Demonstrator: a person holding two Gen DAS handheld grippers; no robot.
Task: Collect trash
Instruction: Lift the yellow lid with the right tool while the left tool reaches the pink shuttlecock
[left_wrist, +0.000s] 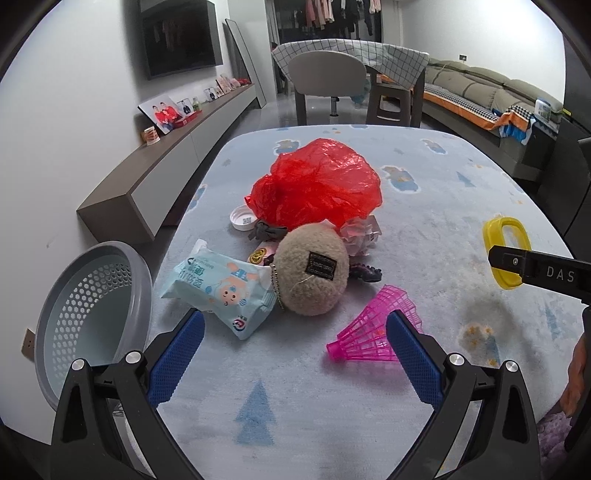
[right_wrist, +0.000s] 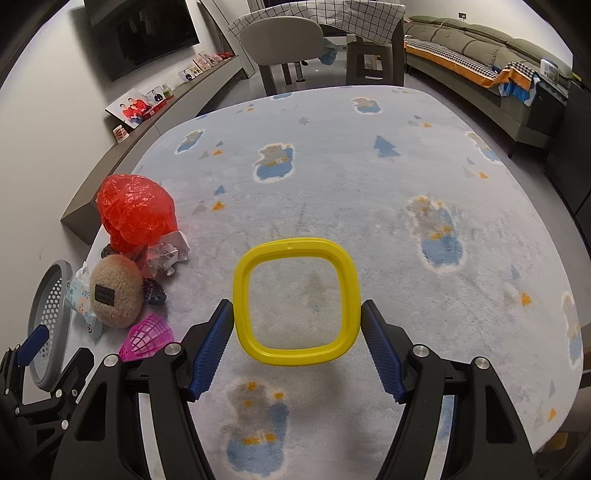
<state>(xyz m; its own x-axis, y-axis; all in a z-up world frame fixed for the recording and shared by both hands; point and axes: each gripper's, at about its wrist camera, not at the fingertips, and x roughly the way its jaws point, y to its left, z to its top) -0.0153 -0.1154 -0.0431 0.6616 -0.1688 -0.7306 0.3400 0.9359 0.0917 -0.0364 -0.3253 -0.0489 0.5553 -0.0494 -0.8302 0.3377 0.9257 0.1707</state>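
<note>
My right gripper (right_wrist: 296, 308) is shut on a yellow square plastic ring (right_wrist: 295, 247), pads pressing its two sides, and holds it above the rug. In the left wrist view the same ring (left_wrist: 496, 225) shows at the right behind a black finger. My left gripper (left_wrist: 295, 321) stands open over the rug with nothing between its fingers. A pink shuttlecock (left_wrist: 373, 332) lies by its right finger and a pack of wet wipes (left_wrist: 218, 288) by its left. Beyond are a beige plush pouch (left_wrist: 310, 273), a red plastic bag (left_wrist: 317, 184), crumpled paper (left_wrist: 360, 232) and a white cap (left_wrist: 242, 218).
A grey perforated basket (left_wrist: 92, 302) lies tipped at the rug's left edge. The pale blue rug (right_wrist: 369, 184) spreads wide to the right. A low cabinet (left_wrist: 155, 173) runs along the left wall; a chair (left_wrist: 325, 74), table and sofa (left_wrist: 480, 92) stand farther back.
</note>
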